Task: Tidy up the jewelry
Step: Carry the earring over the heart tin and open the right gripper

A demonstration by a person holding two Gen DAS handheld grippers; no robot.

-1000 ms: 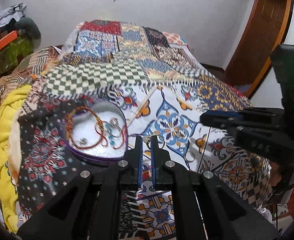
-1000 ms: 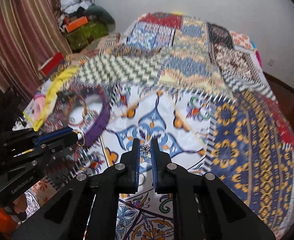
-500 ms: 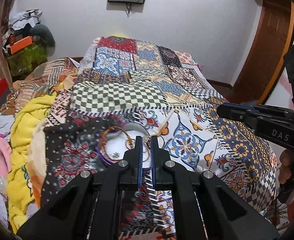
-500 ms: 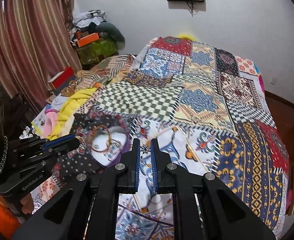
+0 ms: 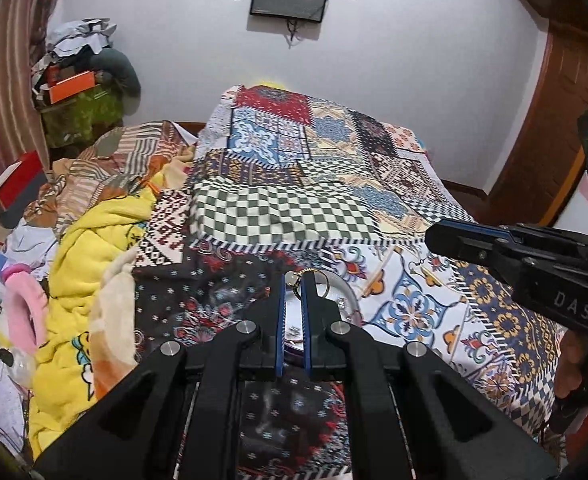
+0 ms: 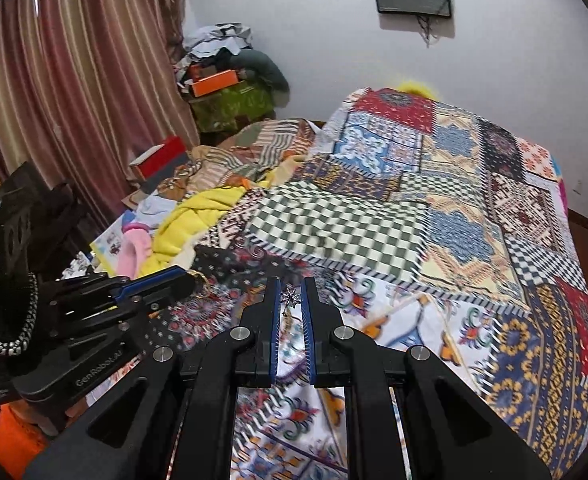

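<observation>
We've got both tools up over the bed w/ a piece in each, so we reckon we're mid-task, not near the end. Our left gripper (image 5: pixel 292 280) is clenched on a gold ring (image 5: pixel 314 278) w/ a pale stone; it hangs right above the tray (image 5: pixel 346 294), whose white floor and rim peek out beside the fingers. Most of the tray is hidden by the tool, so we can't tell what's already in it beyond a small glinting bit between the fingers. Our right gripper (image 6: pixel 291 294) is pinched on a tiny star-shaped charm (image 6: pixel 291 298), silver w/ dark spikes, a short bit dangling below it; it's held over the patterned bedspread (image 6: pixel 474 216), well apart from the tray as far as we can judge.

Left to do, prob.: drop the ring in the tray, then bring the star piece over. An earring (image 5: pixel 416 266) w/ a hook lies loose on the white patch of cloth, near the tray's right side, so that one's not sorted yet either.
</observation>
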